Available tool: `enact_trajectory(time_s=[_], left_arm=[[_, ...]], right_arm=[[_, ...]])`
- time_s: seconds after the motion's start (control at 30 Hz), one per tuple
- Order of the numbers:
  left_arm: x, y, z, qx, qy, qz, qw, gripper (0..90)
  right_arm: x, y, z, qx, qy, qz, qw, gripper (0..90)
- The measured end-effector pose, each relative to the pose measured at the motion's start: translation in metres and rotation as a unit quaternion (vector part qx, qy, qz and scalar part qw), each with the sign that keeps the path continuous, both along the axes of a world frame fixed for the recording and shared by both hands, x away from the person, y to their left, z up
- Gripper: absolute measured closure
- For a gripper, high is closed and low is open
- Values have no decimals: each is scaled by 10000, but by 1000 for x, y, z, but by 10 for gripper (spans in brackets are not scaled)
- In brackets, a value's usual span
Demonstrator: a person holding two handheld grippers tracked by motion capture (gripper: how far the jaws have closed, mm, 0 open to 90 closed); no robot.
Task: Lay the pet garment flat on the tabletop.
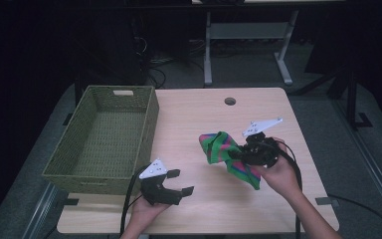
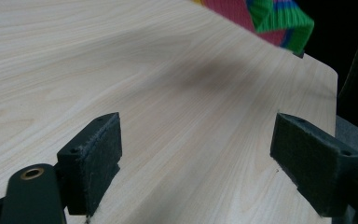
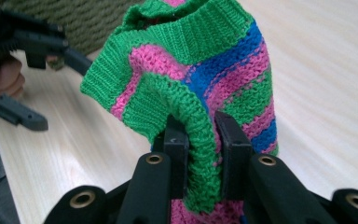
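Note:
A knitted cloth (image 1: 227, 152) striped green, pink and blue hangs just above the right half of the wooden table (image 1: 199, 114). My right gripper (image 1: 236, 155) is shut on a fold of it; in the right gripper view the green ribbed edge of the knitted cloth (image 3: 200, 84) is pinched between the two jaws of my right gripper (image 3: 204, 154). My left gripper (image 1: 180, 181) stands open near the table's front edge, left of the cloth. In the left gripper view my left gripper (image 2: 196, 149) has bare wood between its pads, and a corner of the cloth (image 2: 270, 18) shows far off.
An olive woven basket (image 1: 149, 117) stands on the table's left side, with nothing inside that I can see. A round cable hole (image 1: 230, 101) lies near the table's far edge. Dark floor and table legs (image 1: 208, 50) lie beyond.

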State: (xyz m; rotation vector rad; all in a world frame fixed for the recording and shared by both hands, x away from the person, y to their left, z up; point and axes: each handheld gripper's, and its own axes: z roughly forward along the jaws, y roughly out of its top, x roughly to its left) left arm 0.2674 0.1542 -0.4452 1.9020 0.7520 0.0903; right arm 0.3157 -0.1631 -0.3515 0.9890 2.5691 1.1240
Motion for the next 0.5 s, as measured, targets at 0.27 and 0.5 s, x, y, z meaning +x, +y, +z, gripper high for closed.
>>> enact_trajectory(time_s=[0.27,0.5], left_arm=[[-1,2,1,-2,-13,9,10000,163],[-1,3,2,-76,-32,36,10000,163]], right_arm=[[-7,11,-23,-35,215,-11,9998,763],[-6,28,-50,-62,544,81,9985,762]])
